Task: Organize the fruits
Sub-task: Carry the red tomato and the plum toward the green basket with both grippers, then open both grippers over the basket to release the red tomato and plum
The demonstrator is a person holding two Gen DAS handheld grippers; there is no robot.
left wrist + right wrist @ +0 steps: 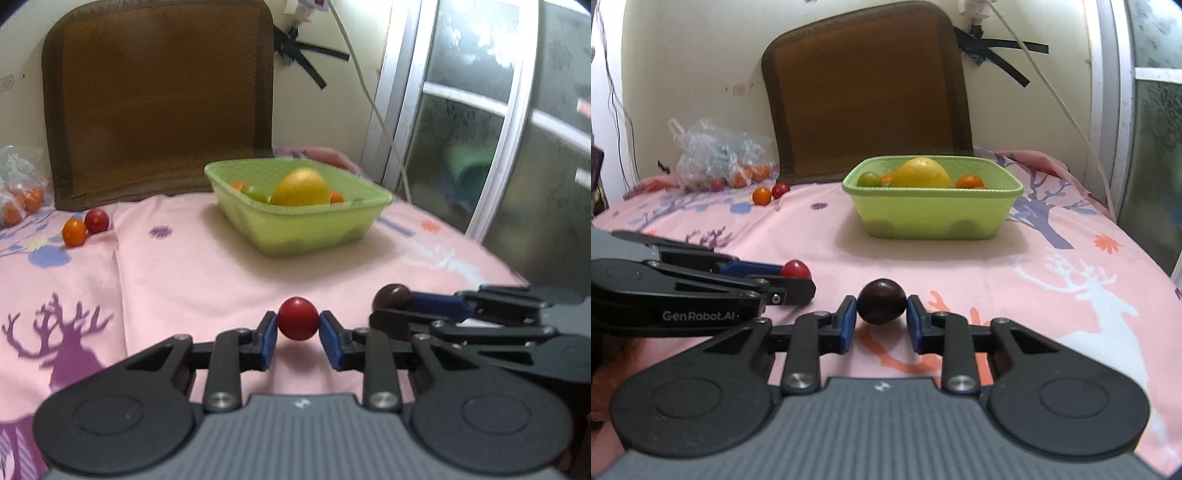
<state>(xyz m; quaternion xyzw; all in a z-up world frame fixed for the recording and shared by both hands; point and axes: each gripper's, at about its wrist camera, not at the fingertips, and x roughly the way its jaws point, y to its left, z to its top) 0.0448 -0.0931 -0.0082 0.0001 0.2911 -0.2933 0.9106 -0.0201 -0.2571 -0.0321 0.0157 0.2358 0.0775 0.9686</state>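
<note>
Fruits: your left gripper [298, 334] pinches a red fruit [298, 323] between its blue pads; your right gripper [881, 317] pinches a dark plum [882, 301] the same way.
Height: both fruits sit low over the pink sheet [207, 273]; you cannot tell whether they touch it.
Grippers: side by side, the right one's tip just beside your left one's.
Basket: the green basket [934, 216] stands ahead on the sheet, holding a big yellow fruit [919, 173].
Right view only: a green fruit [868, 179] and an orange one [969, 182] show clearly inside the basket, and the whole plastic bag [716, 158] of fruit by the wall.
Loose pair: an orange fruit [74, 232] and a red one [96, 220], touching, lie well to the basket's left.
Backdrop: a brown cushion [162, 92] leans on the wall.
</note>
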